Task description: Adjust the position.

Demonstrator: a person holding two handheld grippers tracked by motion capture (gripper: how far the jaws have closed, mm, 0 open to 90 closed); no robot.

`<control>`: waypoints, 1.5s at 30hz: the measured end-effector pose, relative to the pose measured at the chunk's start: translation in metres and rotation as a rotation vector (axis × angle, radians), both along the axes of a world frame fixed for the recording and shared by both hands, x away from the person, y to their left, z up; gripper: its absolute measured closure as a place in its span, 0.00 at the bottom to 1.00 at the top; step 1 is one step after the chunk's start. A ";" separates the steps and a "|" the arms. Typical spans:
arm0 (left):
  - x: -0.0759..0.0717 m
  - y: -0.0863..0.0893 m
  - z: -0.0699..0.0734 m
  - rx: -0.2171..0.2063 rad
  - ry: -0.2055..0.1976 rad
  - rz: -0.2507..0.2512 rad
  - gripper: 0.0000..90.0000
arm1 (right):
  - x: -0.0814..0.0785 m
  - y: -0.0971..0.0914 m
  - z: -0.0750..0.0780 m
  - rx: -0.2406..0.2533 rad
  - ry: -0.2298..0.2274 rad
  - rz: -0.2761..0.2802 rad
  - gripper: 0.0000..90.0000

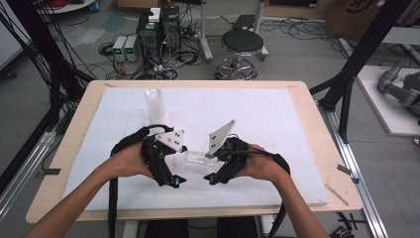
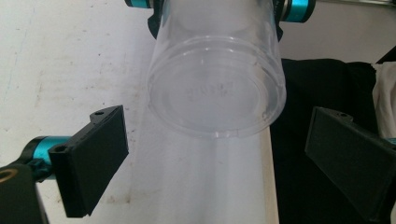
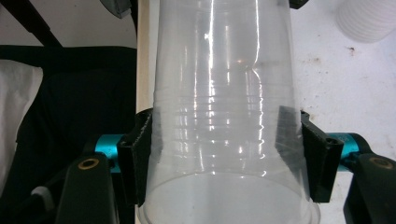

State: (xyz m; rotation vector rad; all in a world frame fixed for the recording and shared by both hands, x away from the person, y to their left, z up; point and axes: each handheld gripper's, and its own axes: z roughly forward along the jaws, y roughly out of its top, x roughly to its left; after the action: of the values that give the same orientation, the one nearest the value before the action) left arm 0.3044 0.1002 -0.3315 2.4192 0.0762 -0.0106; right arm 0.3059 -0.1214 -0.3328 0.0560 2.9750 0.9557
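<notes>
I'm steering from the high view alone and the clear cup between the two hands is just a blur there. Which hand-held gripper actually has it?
Observer: The right hand-held gripper. In its own view both pads press the cup near the rim.
Operator: And the left one?
Observer: The left hand-held gripper is open. Its jaws stand wide on either side of the cup's base, touching nothing.
Operator: Which end faces the left one?
Observer: The closed bottom; faint moulded lettering shows on it in the left gripper view.
Operator: Anything else nearby?
Observer: A white ribbed stack of cups stands on the table beyond the held one.
</notes>
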 end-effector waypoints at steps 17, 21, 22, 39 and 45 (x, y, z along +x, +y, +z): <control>0.008 -0.010 -0.003 0.008 0.026 -0.014 0.23 | 0.001 0.002 -0.005 -0.023 0.002 -0.001 0.36; 0.009 -0.013 -0.002 0.012 0.029 -0.024 0.25 | 0.001 0.003 -0.006 -0.023 0.001 0.002 0.36; 0.009 -0.014 -0.002 0.012 0.029 -0.027 0.26 | 0.001 0.003 -0.006 -0.023 0.002 0.001 0.36; 0.009 -0.016 -0.001 0.014 0.017 -0.043 0.47 | 0.002 0.004 -0.010 -0.014 0.008 0.032 0.18; 0.009 -0.017 -0.001 0.019 0.017 -0.048 0.47 | 0.002 0.005 -0.009 0.029 -0.002 0.020 0.14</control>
State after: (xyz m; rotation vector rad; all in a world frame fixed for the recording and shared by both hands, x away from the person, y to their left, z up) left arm 0.3130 0.0832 -0.3328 2.4397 0.0264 -0.0522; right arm 0.3077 -0.1169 -0.3423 0.0265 2.9658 1.0005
